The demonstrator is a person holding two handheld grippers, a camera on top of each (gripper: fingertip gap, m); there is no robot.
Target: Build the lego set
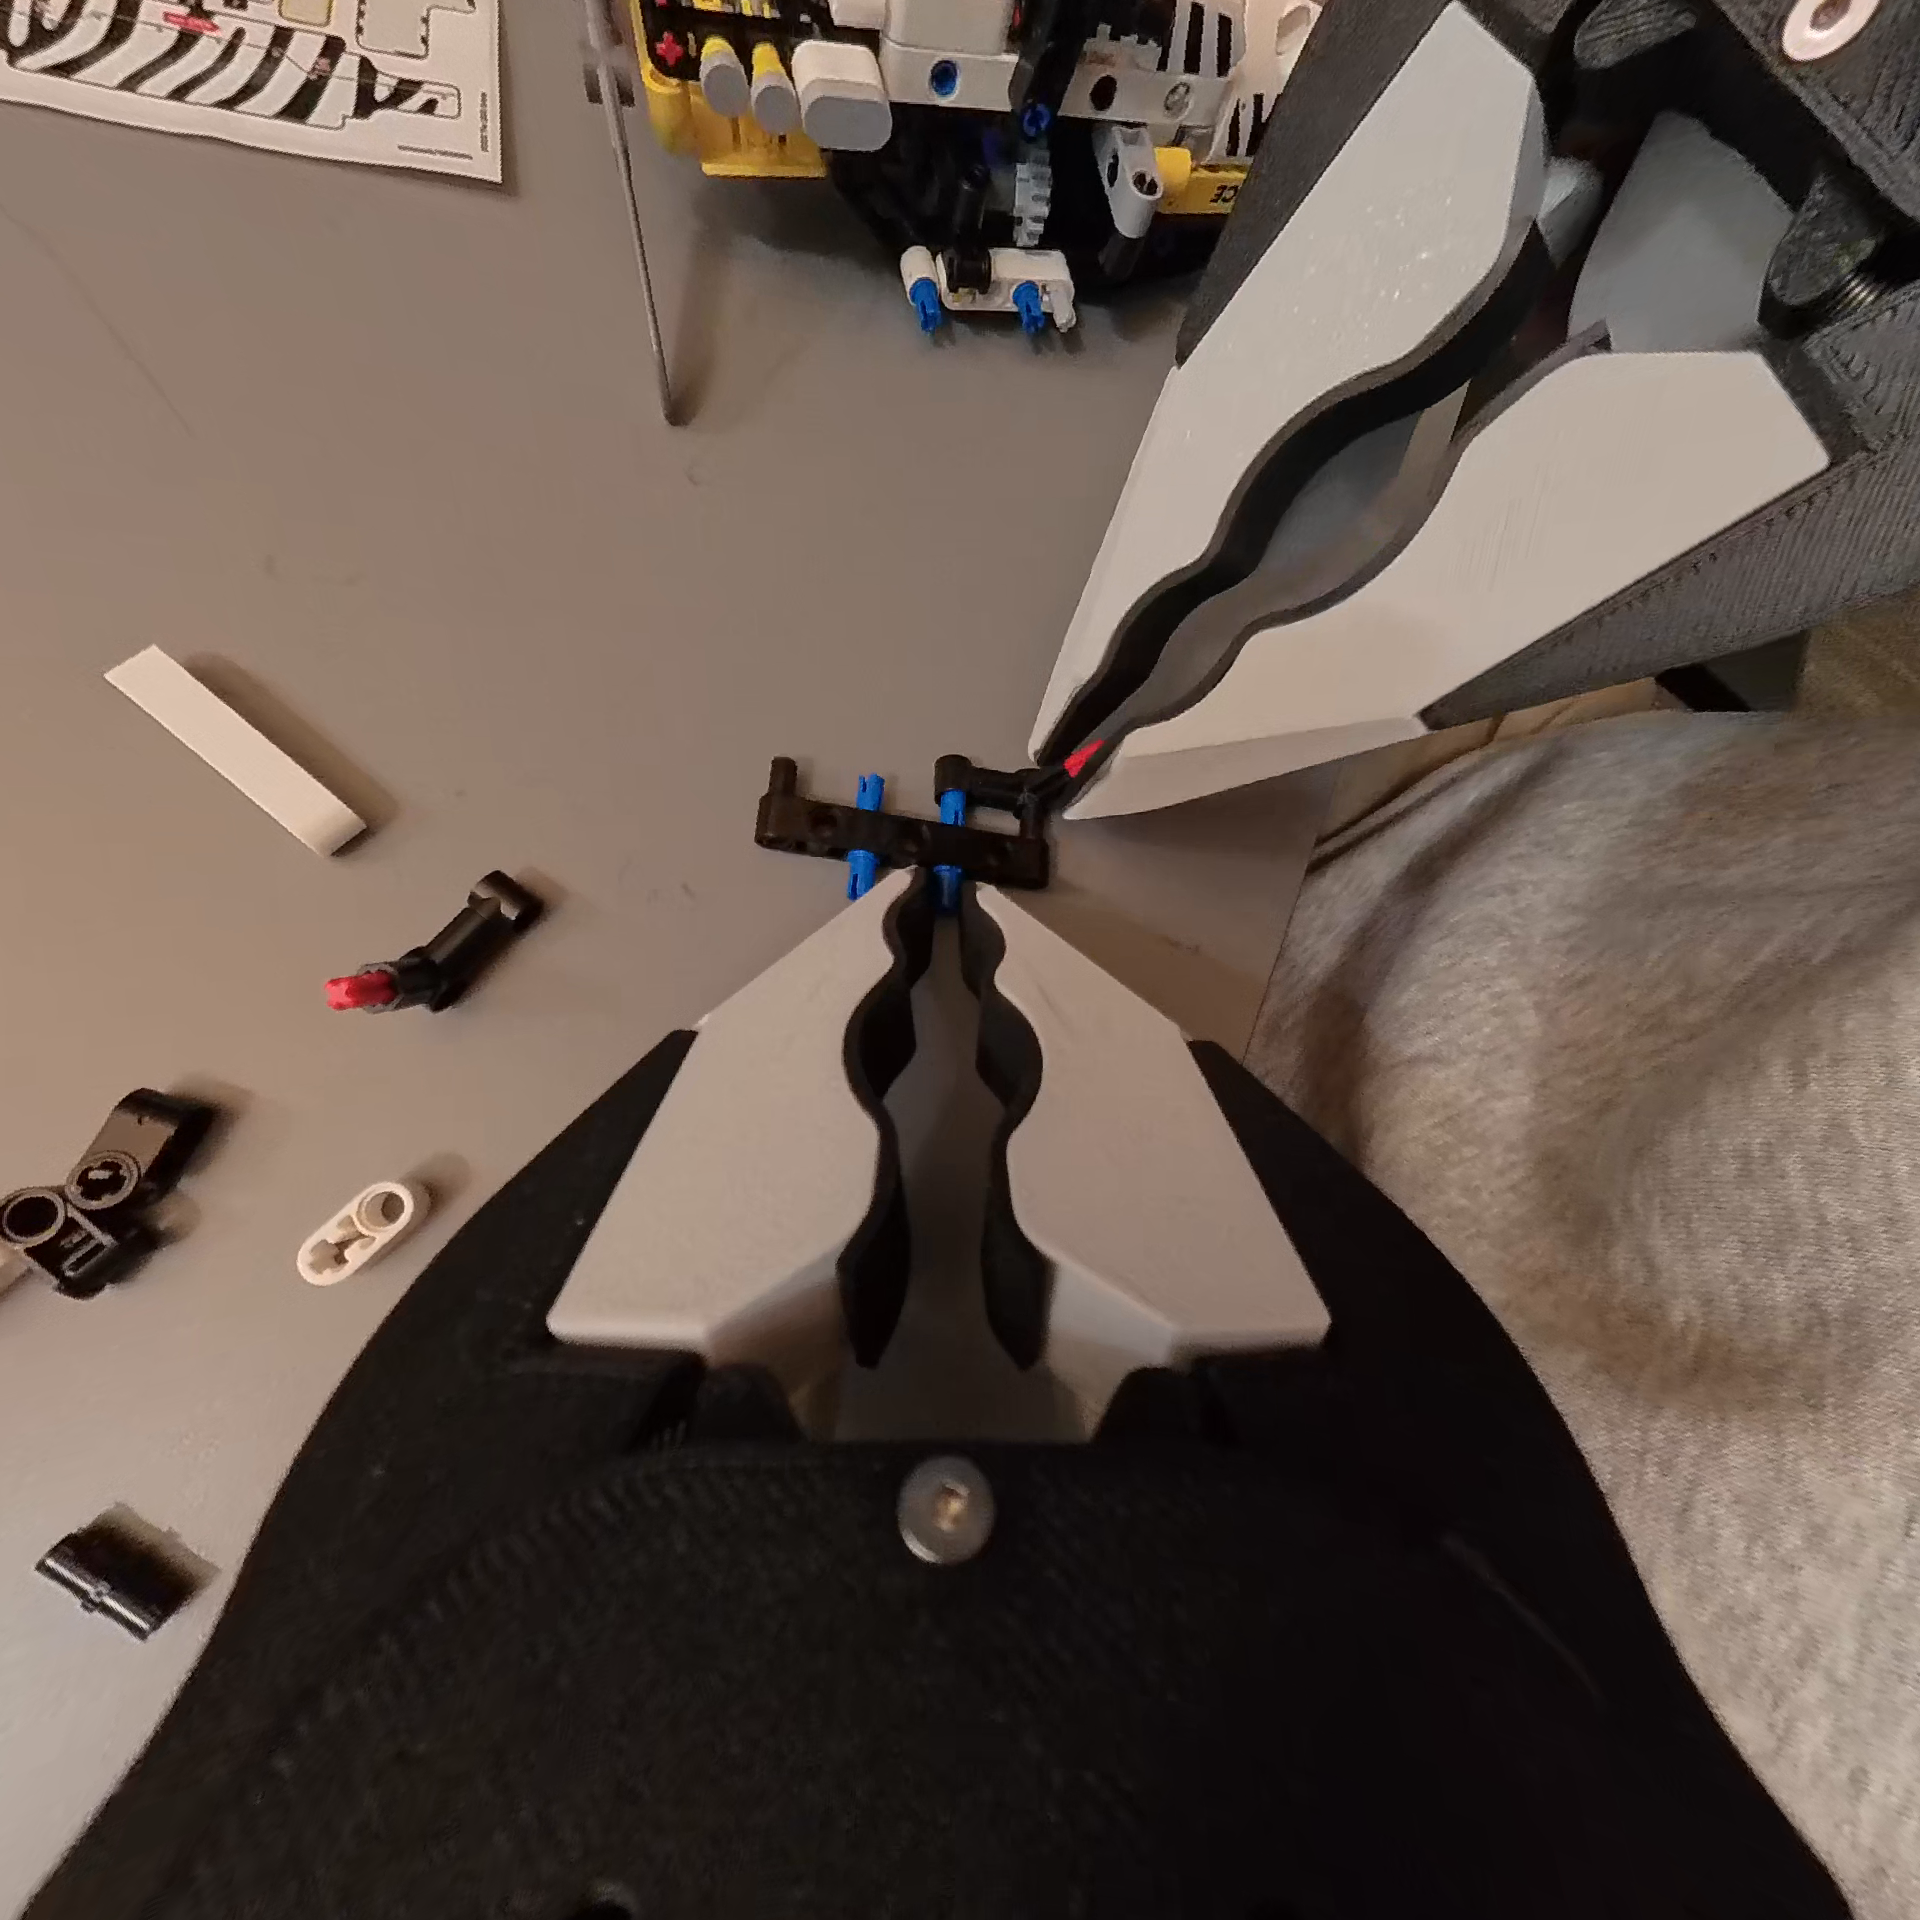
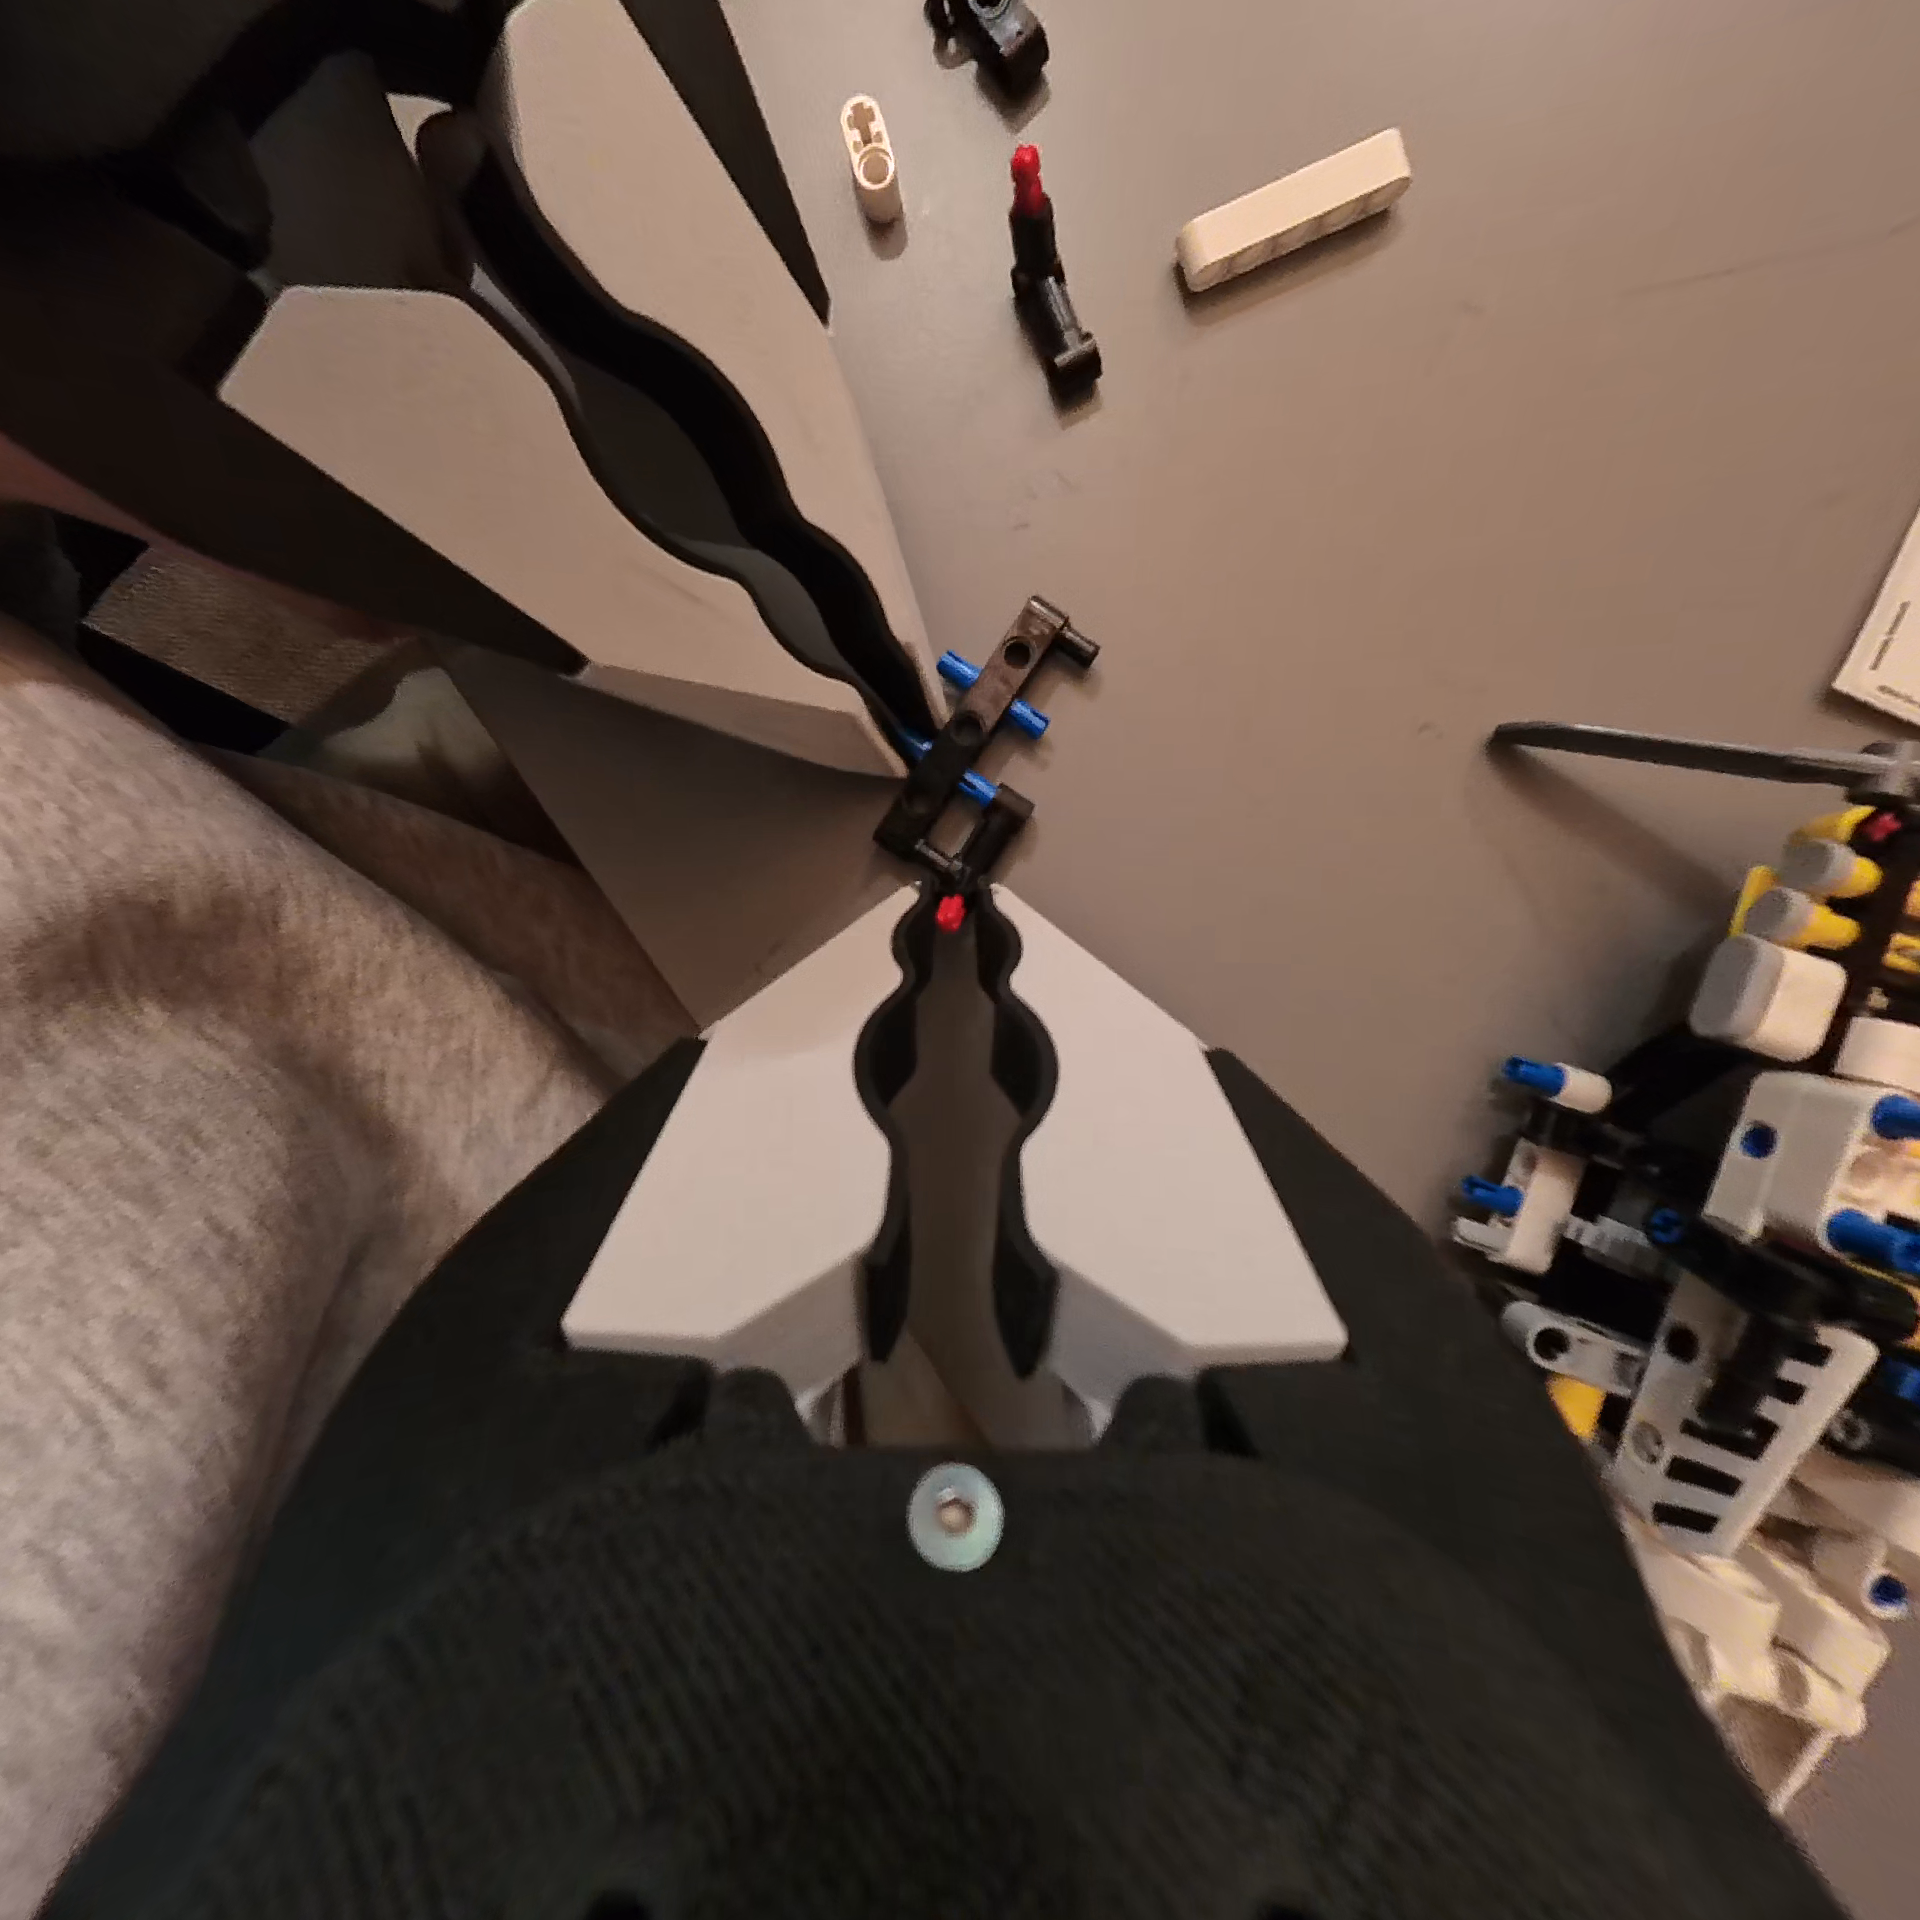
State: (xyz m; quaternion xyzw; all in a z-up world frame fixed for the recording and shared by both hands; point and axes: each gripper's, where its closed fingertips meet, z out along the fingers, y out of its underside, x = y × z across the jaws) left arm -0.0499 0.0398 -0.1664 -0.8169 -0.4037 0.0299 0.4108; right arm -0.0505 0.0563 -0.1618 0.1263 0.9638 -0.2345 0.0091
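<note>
Both grippers meet over the desk (image 1: 582,582) near its front edge, beside the person's grey-clad lap. Left gripper (image 1: 940,883) has its fingers clamped on the end of a blue pin (image 1: 945,888) that runs through the black beam (image 1: 894,836). Right gripper (image 2: 951,899) has its fingers closed on a red pin (image 2: 947,913) seated in a black connector (image 2: 982,831), which sits against the beam's end. A second blue pin (image 1: 864,831) crosses the beam further along.

My judgement: the step in hand is joining the connector to the beam, off the main model (image 1: 935,135), which stands at the far edge. Whether the joint is fully seated cannot be told. The next move calls for pressing the two together squarely along the pin's axis while the left holds firm, since a pinch on a thin pin can let the beam swivel.

Loose on the desk to the left lie a white beam (image 1: 234,748), another black connector with red pin (image 1: 436,951), a small white link (image 1: 364,1231) and black joints (image 1: 94,1195).

A striped sticker sheet (image 1: 249,73) lies at the far left corner; its small print is too fine to make out, and no brand shows.
</note>
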